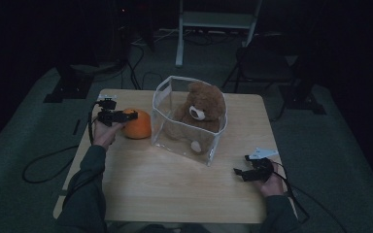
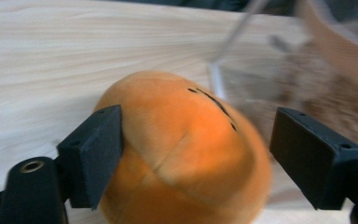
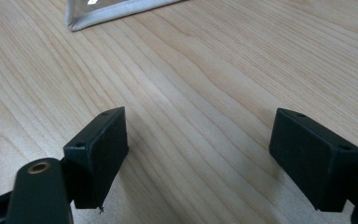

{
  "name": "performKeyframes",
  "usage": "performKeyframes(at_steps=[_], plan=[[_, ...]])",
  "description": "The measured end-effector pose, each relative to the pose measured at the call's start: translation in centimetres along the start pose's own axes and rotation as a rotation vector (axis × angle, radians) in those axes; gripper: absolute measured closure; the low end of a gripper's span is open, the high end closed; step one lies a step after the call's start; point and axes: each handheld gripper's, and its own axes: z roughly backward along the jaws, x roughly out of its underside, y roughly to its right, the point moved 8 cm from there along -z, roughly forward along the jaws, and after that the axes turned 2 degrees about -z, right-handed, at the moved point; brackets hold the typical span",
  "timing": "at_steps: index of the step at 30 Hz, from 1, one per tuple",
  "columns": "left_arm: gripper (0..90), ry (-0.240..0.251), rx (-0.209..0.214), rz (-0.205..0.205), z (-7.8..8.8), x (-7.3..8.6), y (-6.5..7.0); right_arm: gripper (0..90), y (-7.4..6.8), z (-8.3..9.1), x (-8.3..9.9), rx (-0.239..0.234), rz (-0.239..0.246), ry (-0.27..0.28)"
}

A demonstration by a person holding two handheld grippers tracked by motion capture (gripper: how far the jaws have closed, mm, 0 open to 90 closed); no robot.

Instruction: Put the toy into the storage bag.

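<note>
1. Black pads of the left tool (image 2: 193,154) stand wide apart, with the orange plush ball (image 2: 182,154) between them; the left pad (image 2: 95,151) lies against the ball's side, while the right pad (image 2: 314,156) is clear of it, so the ball is not gripped.
2. The orange plush has a soft, fuzzy surface with a seam and a few dark stitched marks on top, and it sits on the pale wooden counter (image 2: 51,60).
3. From the high view, the left tool (image 1: 126,115) is at the left side of the counter (image 1: 175,184), towards the far edge, held in the person's left hand (image 1: 106,133); the orange plush (image 1: 137,124) rests there just left of a clear plastic bin (image 1: 187,141).
4. A brown teddy bear (image 1: 201,109) sits inside the bin, its head above the rim.
5. The right tool (image 3: 198,158) is also open wide, with only bare wood grain between its pads and nothing held.
6. In the high view the right tool (image 1: 243,174) lies at the near right of the counter in the right hand (image 1: 272,184), well apart from the bin and the plush, a cable trailing off behind it.
7. A white-edged corner of the bin (image 3: 116,11) shows at the far end of the right gripper view.
</note>
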Motion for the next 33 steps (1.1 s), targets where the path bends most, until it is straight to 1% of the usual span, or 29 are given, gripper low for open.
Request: performKeyframes(at_steps=[2,4,7,9,10,13,16,18,20,22,28,29,31,33], plan=[[17.1,-0.008,-0.036,-0.003,-0.3,0.1,-0.2,18.6,0.0,0.0,0.0,0.0,0.0,0.0],[17.0,-0.01,-0.049,-0.017,-0.5,0.2,-0.2,18.5,0.0,0.0,0.0,0.0,0.0,0.0],[17.0,-0.021,-0.057,-0.035,-0.5,0.3,-0.2,18.6,0.0,0.0,0.0,0.0,0.0,0.0],[17.0,-0.024,-0.066,-0.04,-0.5,0.3,-0.2,18.5,0.0,0.0,0.0,0.0,0.0,0.0],[17.0,-0.027,-0.063,-0.04,-0.6,0.4,-0.2,18.5,0.0,0.0,0.0,0.0,0.0,0.0],[15.3,-0.036,-0.076,-0.055,-0.8,0.6,-0.2,18.5,0.0,0.0,0.0,0.0,0.0,0.0],[14.3,-0.045,-0.1,-0.07,-1.0,0.7,-0.2,18.5,0.0,0.0,0.0,0.0,0.0,0.0],[11.3,-0.064,-0.118,-0.096,-1.2,0.8,-0.1,18.5,0.0,0.0,0.0,0.0,0.0,0.0],[10.8,-0.073,-0.132,-0.114,-1.3,0.9,0.1,18.5,0.0,0.0,0.0,0.0,0.0,0.0],[10.7,-0.077,-0.134,-0.112,-1.4,0.8,0.2,18.5,0.0,0.0,0.0,0.0,0.0,0.0],[10.7,-0.088,-0.118,-0.096,-1.6,1.1,0.3,18.6,0.0,0.0,0.0,0.0,0.0,0.0],[10.7,-0.092,-0.114,-0.098,-1.6,1.2,0.3,18.5,0.0,0.0,0.0,0.0,0.0,0.0],[11.3,-0.086,-0.121,-0.102,-1.6,1.1,0.3,18.5,0.0,0.0,0.0,0.0,0.0,0.0],[14.2,-0.079,-0.123,-0.104,-1.6,1.1,0.4,18.5,0.0,0.0,0.0,0.0,0.0,0.0]])
